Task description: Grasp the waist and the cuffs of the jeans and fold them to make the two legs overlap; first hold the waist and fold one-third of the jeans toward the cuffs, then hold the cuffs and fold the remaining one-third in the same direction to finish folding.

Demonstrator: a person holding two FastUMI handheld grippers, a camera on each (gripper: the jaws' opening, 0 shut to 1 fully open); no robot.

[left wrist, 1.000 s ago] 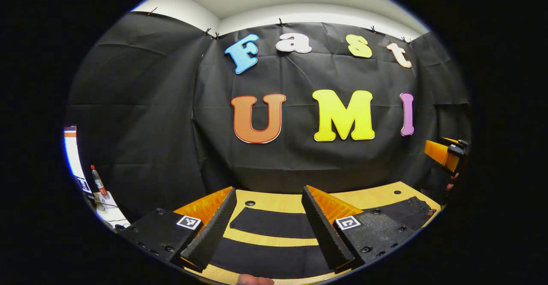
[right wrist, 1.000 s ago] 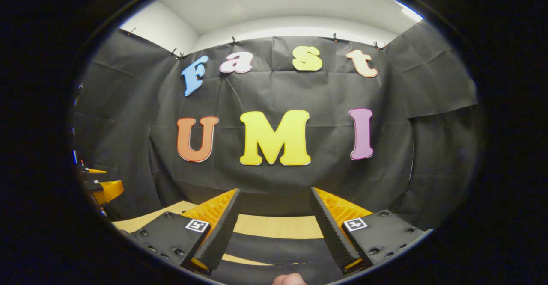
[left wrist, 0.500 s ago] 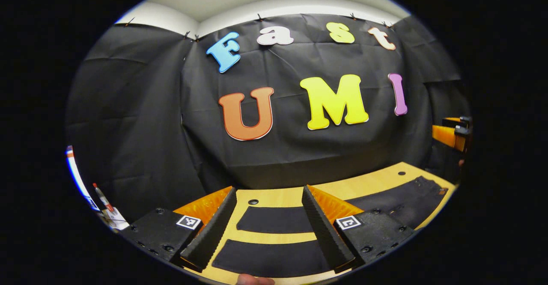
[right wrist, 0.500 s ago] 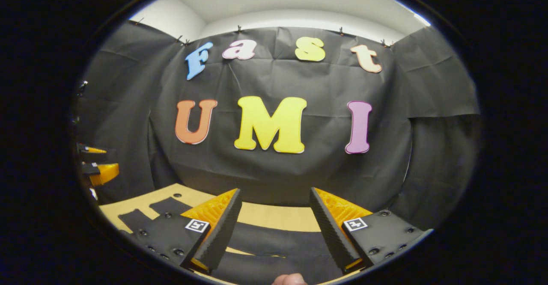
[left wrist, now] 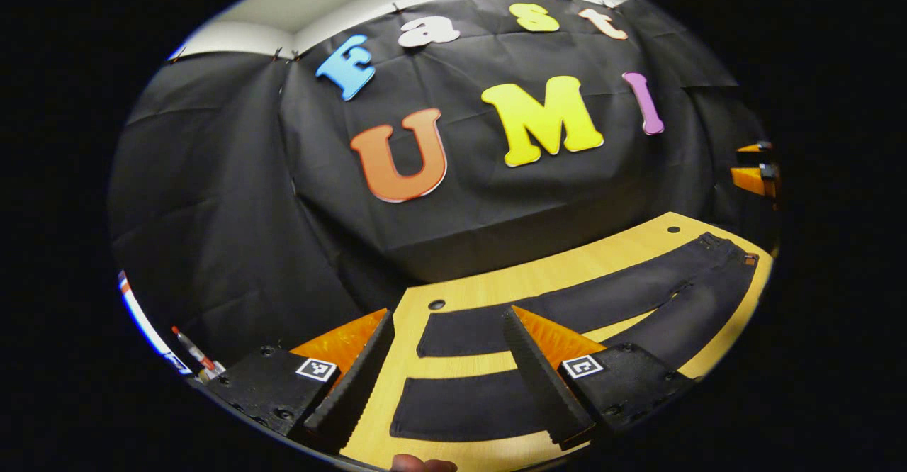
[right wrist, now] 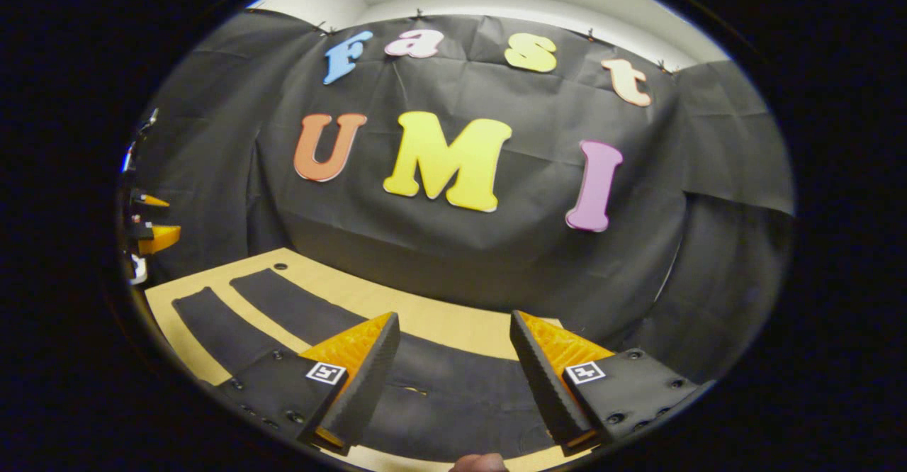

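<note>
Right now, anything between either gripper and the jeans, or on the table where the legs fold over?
Nothing visible. The jeans lie flat on the table, legs apart. The left gripper is open above the cuffs, the right gripper open above the waist end. Bare wood shows between the legs.

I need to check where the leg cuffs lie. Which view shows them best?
The left gripper view: both cuffs lie flat, apart, close between the left gripper's open fingers. The right gripper view shows them farther off, at the table's left end.
</note>
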